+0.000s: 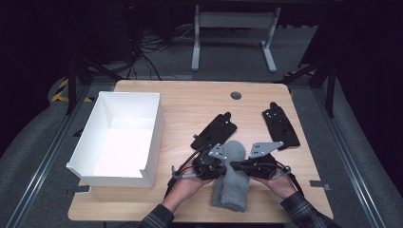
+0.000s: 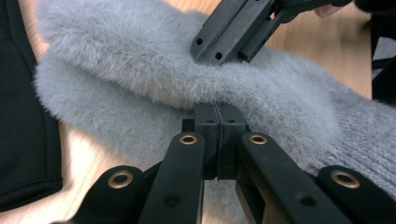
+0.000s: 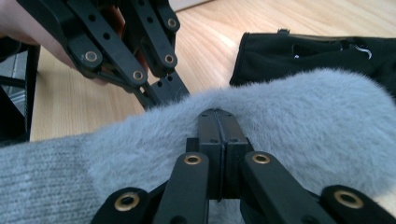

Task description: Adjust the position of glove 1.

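Observation:
A grey fluffy sock (image 1: 232,187) with a knitted cuff lies near the table's front edge, fuzzy end pointing away from the person. My left gripper (image 1: 219,164) comes at it from the left and pinches a fold of the fuzzy part (image 2: 140,70), jaws shut (image 2: 217,112). From the right, my right gripper (image 1: 235,166) is shut on the same fuzzy ridge (image 3: 299,112), jaws together (image 3: 217,116). The two sets of tips face each other a short way apart: the right gripper (image 2: 219,46) shows in the left gripper view and the left gripper (image 3: 161,91) in the right gripper view.
A white open box (image 1: 152,137) stands on the left of the wooden table (image 1: 190,102). Two black fabric pieces lie beyond the sock, one in the middle (image 1: 215,130) and one at the right (image 1: 281,126). A round grommet (image 1: 235,95) sits near the far edge.

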